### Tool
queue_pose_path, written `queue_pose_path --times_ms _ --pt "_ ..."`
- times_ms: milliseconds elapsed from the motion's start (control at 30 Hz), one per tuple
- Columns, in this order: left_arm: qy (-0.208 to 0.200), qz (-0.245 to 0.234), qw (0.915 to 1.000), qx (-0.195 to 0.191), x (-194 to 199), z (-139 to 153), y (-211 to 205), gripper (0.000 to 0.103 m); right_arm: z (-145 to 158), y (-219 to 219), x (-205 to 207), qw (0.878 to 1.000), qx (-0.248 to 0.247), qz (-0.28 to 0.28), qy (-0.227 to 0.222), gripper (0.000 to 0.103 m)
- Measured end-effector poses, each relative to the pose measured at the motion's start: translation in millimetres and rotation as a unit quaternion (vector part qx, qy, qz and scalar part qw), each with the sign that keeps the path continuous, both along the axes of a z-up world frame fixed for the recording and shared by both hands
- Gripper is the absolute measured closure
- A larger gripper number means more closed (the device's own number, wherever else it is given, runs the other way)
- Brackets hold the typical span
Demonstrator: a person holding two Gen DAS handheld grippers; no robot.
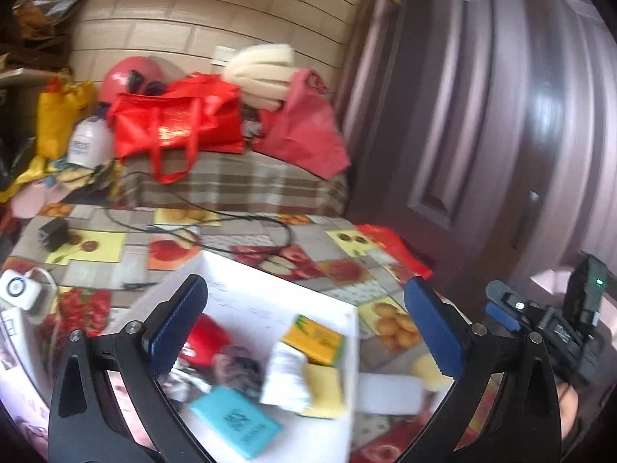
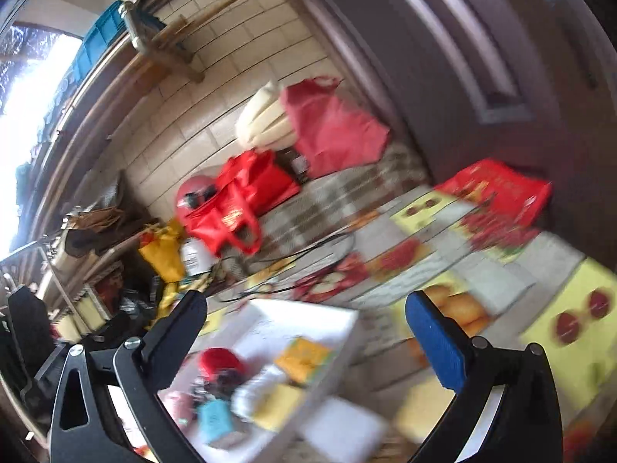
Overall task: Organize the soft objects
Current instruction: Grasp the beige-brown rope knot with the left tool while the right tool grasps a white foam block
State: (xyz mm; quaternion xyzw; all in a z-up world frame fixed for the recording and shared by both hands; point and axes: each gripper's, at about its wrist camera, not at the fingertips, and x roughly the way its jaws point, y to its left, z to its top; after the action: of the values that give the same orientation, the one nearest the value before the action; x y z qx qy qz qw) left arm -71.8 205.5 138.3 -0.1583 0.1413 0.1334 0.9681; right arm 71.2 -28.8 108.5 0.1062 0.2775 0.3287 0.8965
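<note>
A white box (image 1: 270, 289) stands on the fruit-print tablecloth (image 1: 96, 247). It holds a red soft item (image 1: 206, 337), a yellow-green carton (image 1: 314, 337), a white folded pack (image 1: 287, 380), a yellow sponge (image 1: 326, 389), a teal pack (image 1: 235, 426) and dark fabric (image 1: 237, 364). A white sponge (image 1: 389, 391) and a yellow sponge (image 1: 426, 370) lie just right of the box. My left gripper (image 1: 304, 332) is open over the box, holding nothing. My right gripper (image 2: 308, 332) is open above the box (image 2: 304, 314) and the yellow sponge (image 2: 420, 409), also holding nothing. This view is motion-blurred.
Red bags (image 1: 181, 119) and a cream cushion (image 1: 258, 73) sit on a plaid-covered surface behind the table. A black cable (image 1: 231, 227), a black adapter (image 1: 54, 233) and a white device (image 1: 19, 289) lie on the cloth. A dark door (image 1: 482, 115) stands at the right.
</note>
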Motion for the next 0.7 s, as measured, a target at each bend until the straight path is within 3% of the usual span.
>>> queue_pose_path --times_ms 133,267,367,500,600,700 --pt "0.034 -0.049 0.9982 0.008 19.8 -9.4 -23.7 0.0 -13.6 -31.7 12.5 0.997 -0.075 0.007 0.034 0.0" --pt "0.078 -0.08 0.9935 0.019 40.8 -26.5 -47.3 0.0 -32.5 -45.4 10.4 0.987 -0.159 -0.005 0.032 0.0" --pt "0.125 -0.121 0.9847 0.017 54.9 -46.8 -68.2 0.0 -44.5 -47.7 13.4 0.982 -0.181 0.007 0.046 0.0" --pt "0.161 -0.202 0.966 0.009 58.5 -72.1 -103.7 0.0 -49.3 -39.4 13.8 0.98 -0.191 0.02 0.054 0.0" --pt "0.159 -0.235 0.9588 0.004 49.5 -79.2 -117.9 0.001 -42.8 -21.2 4.2 0.979 -0.196 0.055 0.021 0.0" --pt "0.13 -0.231 0.9642 0.008 33.1 -68.0 -116.1 0.001 -44.8 13.3 -8.8 0.962 -0.235 0.14 -0.017 0.0"
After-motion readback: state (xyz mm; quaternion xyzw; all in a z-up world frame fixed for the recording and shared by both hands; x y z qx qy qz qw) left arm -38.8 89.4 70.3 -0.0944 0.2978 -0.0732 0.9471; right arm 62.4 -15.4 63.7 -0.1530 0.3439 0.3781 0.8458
